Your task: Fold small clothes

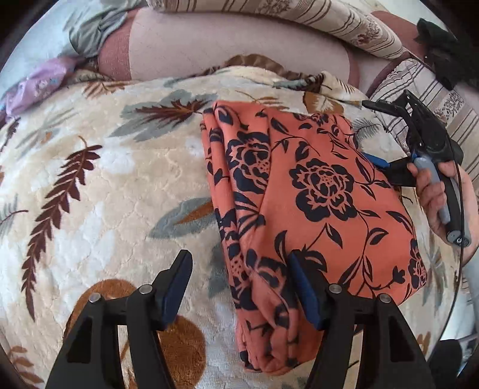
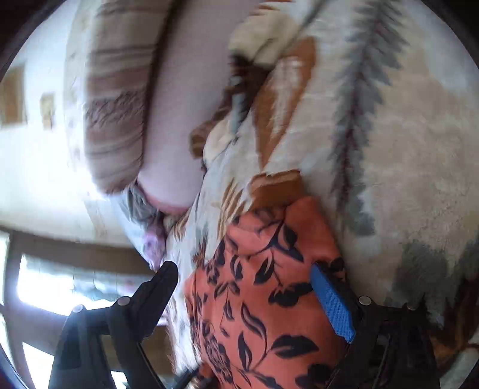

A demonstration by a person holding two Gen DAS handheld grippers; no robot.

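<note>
My left gripper (image 1: 239, 284) hangs with its jaws spread wide over the near edge of the folded orange floral garment (image 1: 305, 203), which lies on the leaf-patterned blanket (image 1: 104, 185) (striped cushion (image 1: 344, 27) behind). My right gripper (image 2: 245, 296), jaws also released, straddles the garment's far side.

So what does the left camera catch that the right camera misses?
Only the left wrist view shows the whole folded orange floral garment, the person's right hand holding the right gripper at its far edge, and the left gripper open beside its near end. Only the right wrist view, blurred and tilted, shows a bright window. Both show the garment, the leaf-print blanket, the pink pillow and the striped cushion.
</note>
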